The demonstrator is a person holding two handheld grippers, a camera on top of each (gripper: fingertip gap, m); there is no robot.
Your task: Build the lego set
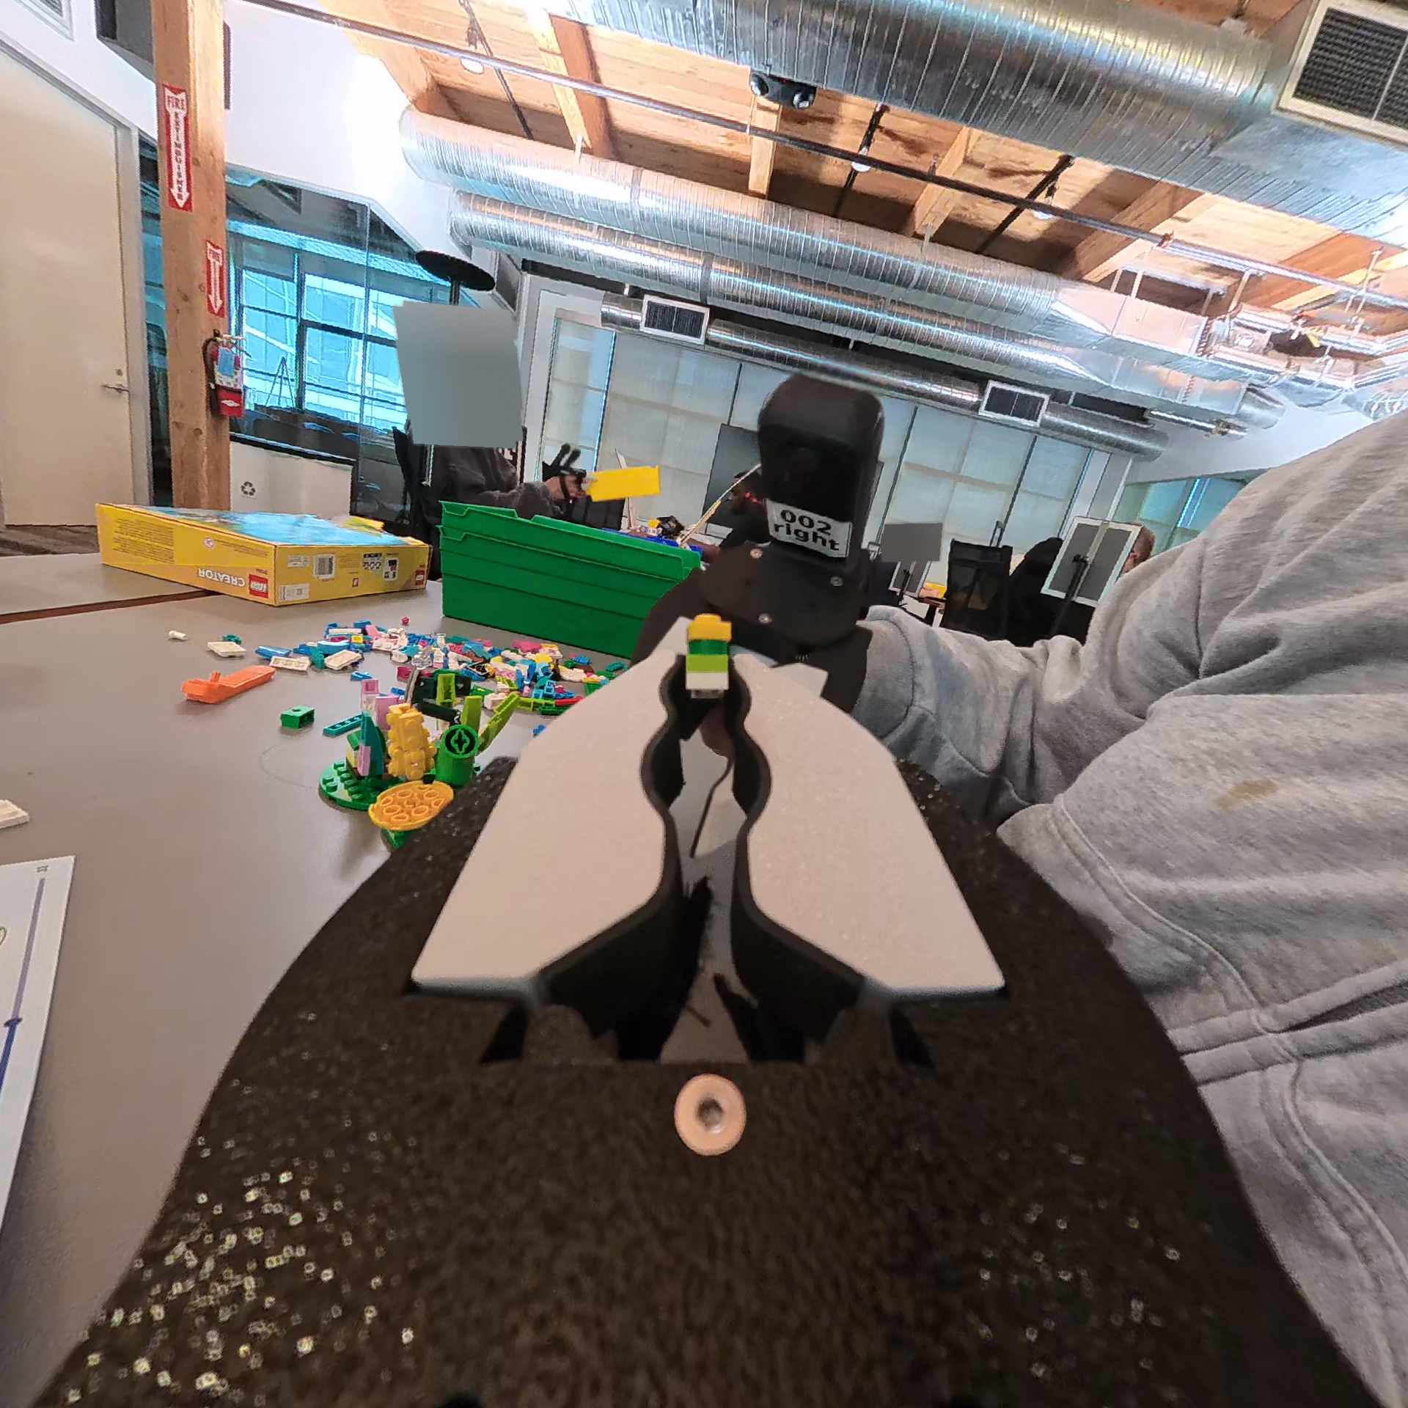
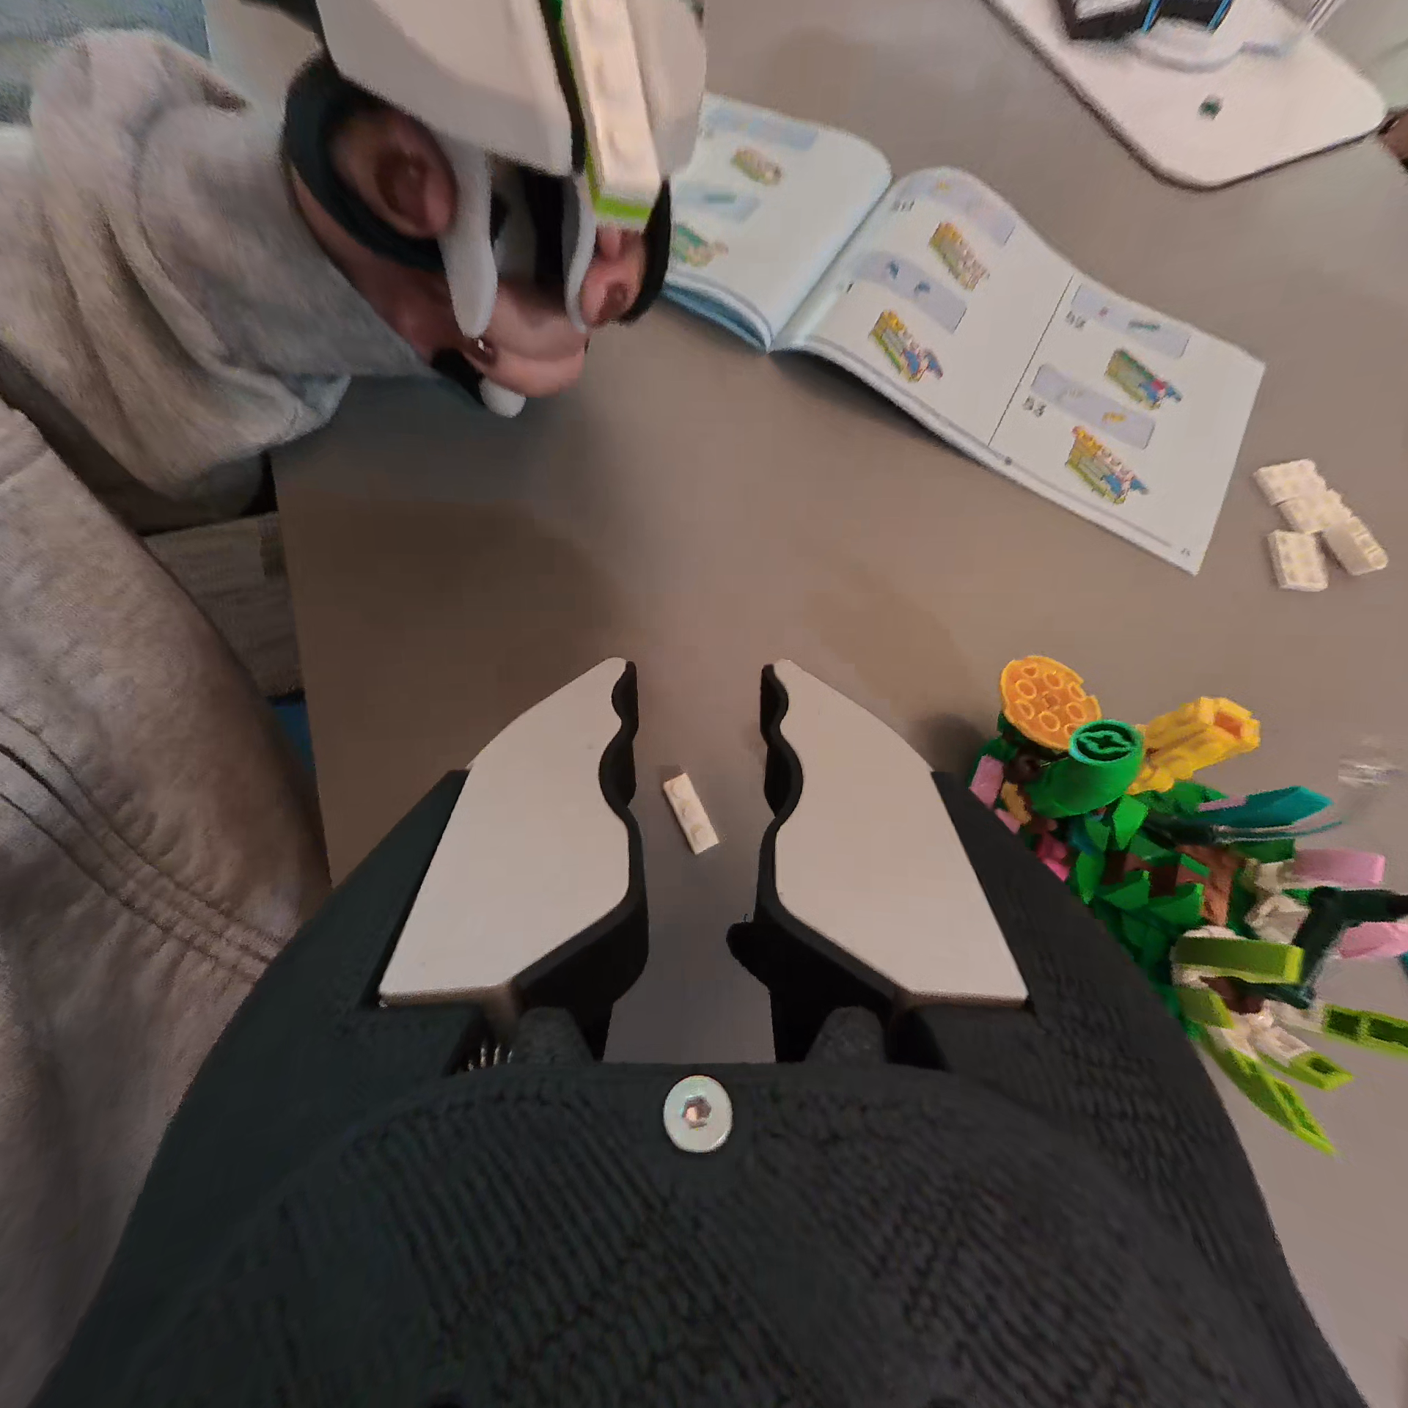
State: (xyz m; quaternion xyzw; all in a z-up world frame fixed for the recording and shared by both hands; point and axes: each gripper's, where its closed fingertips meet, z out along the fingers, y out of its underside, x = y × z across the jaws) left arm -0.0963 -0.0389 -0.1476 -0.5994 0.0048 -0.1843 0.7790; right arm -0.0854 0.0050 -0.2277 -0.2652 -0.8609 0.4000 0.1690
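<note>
Pinching a small brick stack (image 1: 708, 657) at its fingertips, the left gripper (image 1: 705, 686) could let it twist loose, so little is gripped. Right gripper (image 2: 695, 678) hangs with jaws apart over a white plate (image 2: 690, 812) on the table (image 2: 762, 533), beside the flower model (image 2: 1143, 823); descending skewed could knock it.

left gripper (image 1: 707, 670) clamps small brick stack (image 1: 708, 654), yellow over green, white | right gripper (image 1: 819, 533) just behind, seemingly near | loose bricks (image 1: 427, 659) on table (image 1: 190, 800)
</note>
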